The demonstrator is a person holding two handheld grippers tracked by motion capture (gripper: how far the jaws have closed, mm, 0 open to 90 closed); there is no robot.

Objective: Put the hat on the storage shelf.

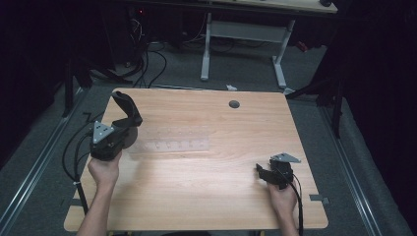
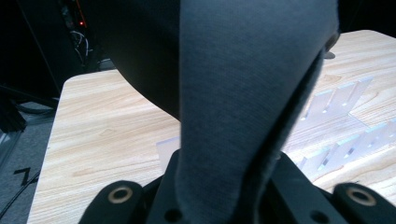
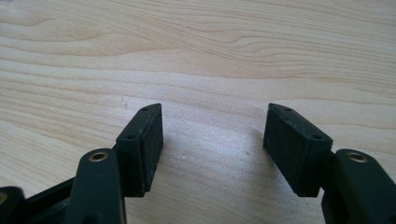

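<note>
The left gripper clamps a dark sock upright above the table, beside a clear slotted rack. The right gripper rests open and empty; it should take the sock's free end before lowering. No writing is readable.

A light wooden table with rounded corners stands on grey carpet in a dim room, lit from above while the surroundings fall into darkness. A round cable port sits near its far edge. Beyond it, a white-legged desk stands over tangled black cables. Metal rails run along the floor on both sides.
</note>
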